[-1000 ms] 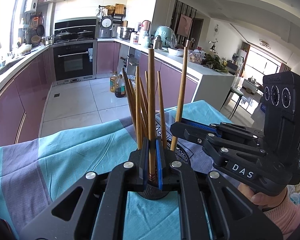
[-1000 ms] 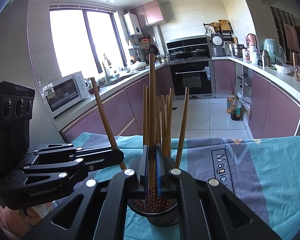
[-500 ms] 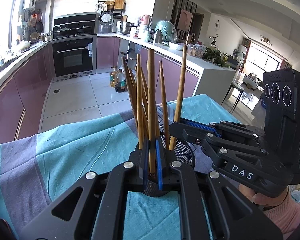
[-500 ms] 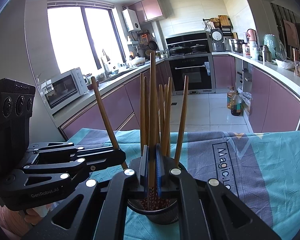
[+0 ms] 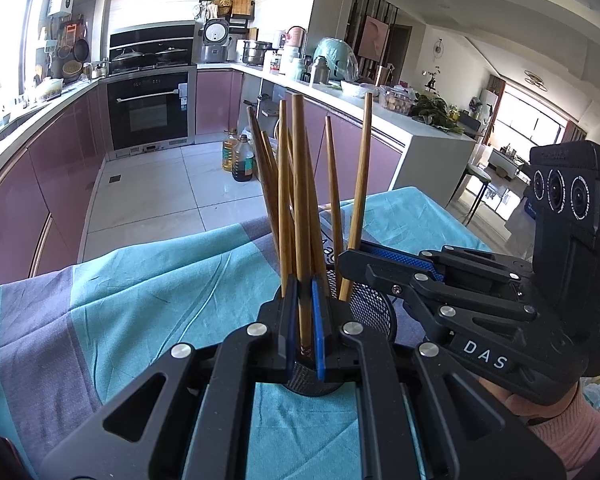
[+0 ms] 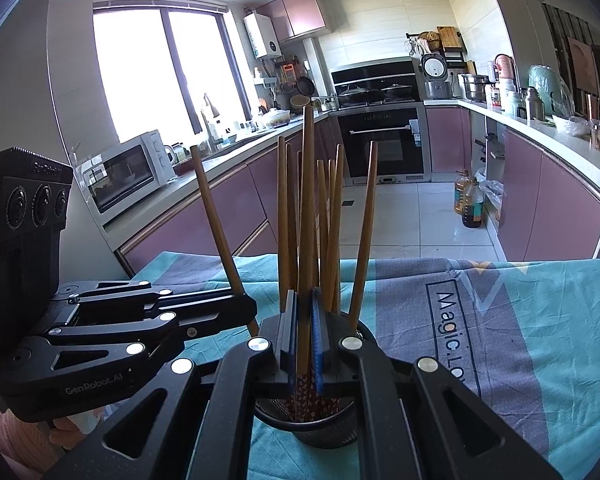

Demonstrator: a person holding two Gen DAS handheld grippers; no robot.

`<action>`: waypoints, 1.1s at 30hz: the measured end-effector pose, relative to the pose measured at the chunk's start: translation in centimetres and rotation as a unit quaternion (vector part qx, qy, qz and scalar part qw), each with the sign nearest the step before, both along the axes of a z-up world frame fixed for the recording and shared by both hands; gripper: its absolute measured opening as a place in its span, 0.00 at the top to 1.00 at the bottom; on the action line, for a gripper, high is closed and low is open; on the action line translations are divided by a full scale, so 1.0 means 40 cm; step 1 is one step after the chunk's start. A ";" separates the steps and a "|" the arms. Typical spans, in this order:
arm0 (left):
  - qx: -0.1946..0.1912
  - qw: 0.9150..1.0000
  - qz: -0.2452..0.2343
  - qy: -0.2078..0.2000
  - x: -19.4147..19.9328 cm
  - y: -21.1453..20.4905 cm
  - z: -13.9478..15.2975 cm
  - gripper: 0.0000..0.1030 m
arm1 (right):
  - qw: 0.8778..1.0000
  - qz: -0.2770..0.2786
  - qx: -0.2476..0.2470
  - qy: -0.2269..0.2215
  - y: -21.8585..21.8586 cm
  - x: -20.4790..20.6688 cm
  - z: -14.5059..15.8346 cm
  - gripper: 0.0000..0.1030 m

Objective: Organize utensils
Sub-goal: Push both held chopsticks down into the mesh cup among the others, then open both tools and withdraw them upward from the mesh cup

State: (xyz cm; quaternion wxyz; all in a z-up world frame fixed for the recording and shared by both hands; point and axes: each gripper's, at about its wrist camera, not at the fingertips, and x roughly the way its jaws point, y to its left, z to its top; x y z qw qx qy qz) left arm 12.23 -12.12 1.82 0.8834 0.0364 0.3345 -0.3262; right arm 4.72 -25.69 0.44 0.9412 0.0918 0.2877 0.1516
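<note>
A black mesh holder (image 5: 370,312) (image 6: 324,432) stands on the cloth with several wooden chopsticks (image 5: 280,184) (image 6: 328,216) upright in it. My left gripper (image 5: 305,312) is shut on one chopstick (image 5: 300,200), held upright over the holder's rim. It also shows in the right wrist view (image 6: 244,300), with its chopstick (image 6: 216,224) leaning left. My right gripper (image 6: 304,340) is shut on another chopstick (image 6: 307,208), its patterned lower end inside the holder. In the left wrist view the right gripper (image 5: 348,256) sits just right of the holder, its chopstick (image 5: 358,192) leaning right.
A teal and grey cloth (image 5: 140,288) (image 6: 520,320) covers the table. Beyond the table edge are purple kitchen cabinets (image 6: 548,200), an oven (image 5: 148,112), a microwave (image 6: 128,172) and oil bottles (image 5: 240,156) on the tiled floor.
Both grippers have sunk a little with their chopsticks, so the holder and the chopsticks sit lower toward the holder. Both stay shut.
</note>
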 end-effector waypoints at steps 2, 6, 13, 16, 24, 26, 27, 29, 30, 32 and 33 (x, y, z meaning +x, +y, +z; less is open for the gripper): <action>0.000 1.000 0.002 0.001 0.009 0.000 -0.002 0.93 | 1.000 0.000 -0.001 0.000 0.001 0.002 -0.001 0.94; 0.000 1.000 0.005 0.004 0.021 -0.001 -0.011 0.92 | 1.000 0.000 -0.001 0.002 0.002 0.005 -0.004 0.94; 0.002 1.000 0.008 0.013 0.045 -0.003 -0.029 0.92 | 1.000 -0.001 0.002 0.003 0.005 0.013 -0.005 0.94; 0.001 1.000 0.007 0.016 0.055 -0.003 -0.036 0.92 | 1.000 -0.002 0.004 0.004 0.006 0.015 -0.004 0.93; -0.005 1.000 0.007 0.010 0.048 0.009 -0.048 0.87 | 1.000 -0.004 0.004 0.003 0.010 0.014 -0.004 0.92; -0.007 1.000 0.010 0.006 0.042 0.018 -0.051 0.80 | 1.000 -0.004 0.004 0.002 0.012 0.009 -0.003 0.92; -0.008 1.000 0.017 0.000 0.037 0.025 -0.050 0.74 | 1.000 -0.004 0.004 0.001 0.012 0.006 -0.004 0.87; -0.006 0.999 0.030 -0.011 0.024 0.029 -0.046 0.63 | 1.000 -0.008 0.001 -0.003 0.012 -0.006 -0.007 0.74; -0.005 0.999 0.042 -0.023 0.012 0.039 -0.043 0.54 | 1.000 -0.010 0.000 -0.005 0.011 -0.012 -0.010 0.71; -0.005 0.998 0.054 -0.036 -0.005 0.055 -0.040 0.42 | 1.000 -0.013 -0.004 -0.008 0.010 -0.026 -0.012 0.67; -0.008 0.997 0.065 -0.044 -0.016 0.069 -0.037 0.32 | 1.000 -0.017 -0.006 -0.010 0.008 -0.033 -0.013 0.59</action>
